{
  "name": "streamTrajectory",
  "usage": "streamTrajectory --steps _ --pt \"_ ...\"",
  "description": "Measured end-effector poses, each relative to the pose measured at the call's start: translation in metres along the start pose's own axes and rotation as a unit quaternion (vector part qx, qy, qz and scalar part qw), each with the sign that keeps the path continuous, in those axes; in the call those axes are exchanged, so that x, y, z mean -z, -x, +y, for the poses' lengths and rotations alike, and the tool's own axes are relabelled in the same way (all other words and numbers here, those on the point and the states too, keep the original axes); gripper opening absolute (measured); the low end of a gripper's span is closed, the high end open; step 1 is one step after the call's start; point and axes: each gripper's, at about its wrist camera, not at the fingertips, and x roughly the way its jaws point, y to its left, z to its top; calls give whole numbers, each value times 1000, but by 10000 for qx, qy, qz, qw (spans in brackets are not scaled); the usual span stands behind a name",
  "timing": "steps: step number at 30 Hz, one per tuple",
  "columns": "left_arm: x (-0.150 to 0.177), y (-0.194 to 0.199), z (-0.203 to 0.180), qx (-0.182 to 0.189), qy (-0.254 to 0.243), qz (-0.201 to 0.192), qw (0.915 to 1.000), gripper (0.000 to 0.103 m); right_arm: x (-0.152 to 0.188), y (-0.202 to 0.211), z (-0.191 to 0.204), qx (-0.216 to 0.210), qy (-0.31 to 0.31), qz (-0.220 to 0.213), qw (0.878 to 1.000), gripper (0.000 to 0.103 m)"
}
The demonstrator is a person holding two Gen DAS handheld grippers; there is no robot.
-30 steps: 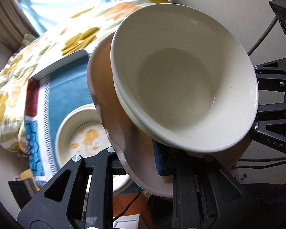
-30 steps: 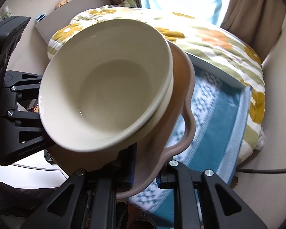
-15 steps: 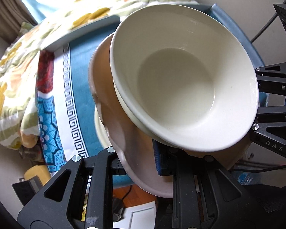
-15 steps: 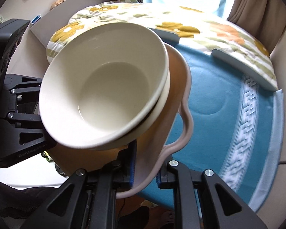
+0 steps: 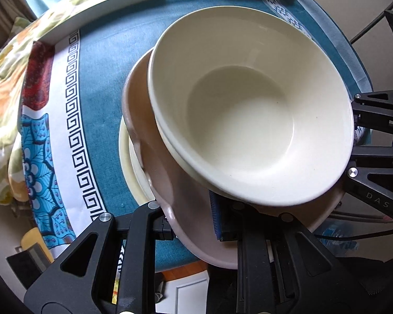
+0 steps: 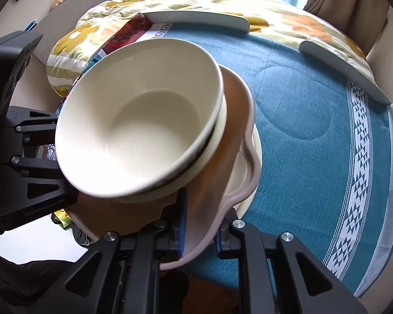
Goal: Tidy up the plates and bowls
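A cream bowl (image 5: 249, 120) (image 6: 144, 136) is nested in a second cream bowl (image 6: 220, 130), and both rest on a pink scalloped plate (image 5: 170, 183) (image 6: 246, 157). My left gripper (image 5: 191, 225) is shut on the pink plate's near rim. My right gripper (image 6: 199, 233) is shut on the opposite rim. Each gripper appears in the other's view, the right one (image 5: 374, 157) and the left one (image 6: 26, 162). The stack tilts slightly and hangs just above a cream plate (image 5: 129, 167) (image 6: 252, 178) that lies on the table, mostly hidden beneath it.
A teal tablecloth (image 6: 314, 157) (image 5: 104, 78) with white patterned borders covers the round table. White raised rails (image 6: 196, 17) run along its far edge. Flowered bedding (image 6: 249, 2) lies behind. Floor and cables show below the table's near edge.
Both grippers have carried the stack down and over the table. The cream plate on the cloth, plainly seen a second ago, is now mostly covered by the pink plate.
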Motion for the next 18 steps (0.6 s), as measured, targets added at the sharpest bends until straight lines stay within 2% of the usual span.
streamTrajectory --steps 8,13,18 --pt "3 -2 -3 -113 -118 -37 9999 17 1 -1 -1 -25 7 23 10000 16" --pt "-3 -5 -3 -95 -215 160 9996 18 -3 -3 -3 -93 -55 185 9998 16" --pt "-14 -10 -3 73 -336 554 9979 26 -12 -7 -4 -196 -139 607 9979 16"
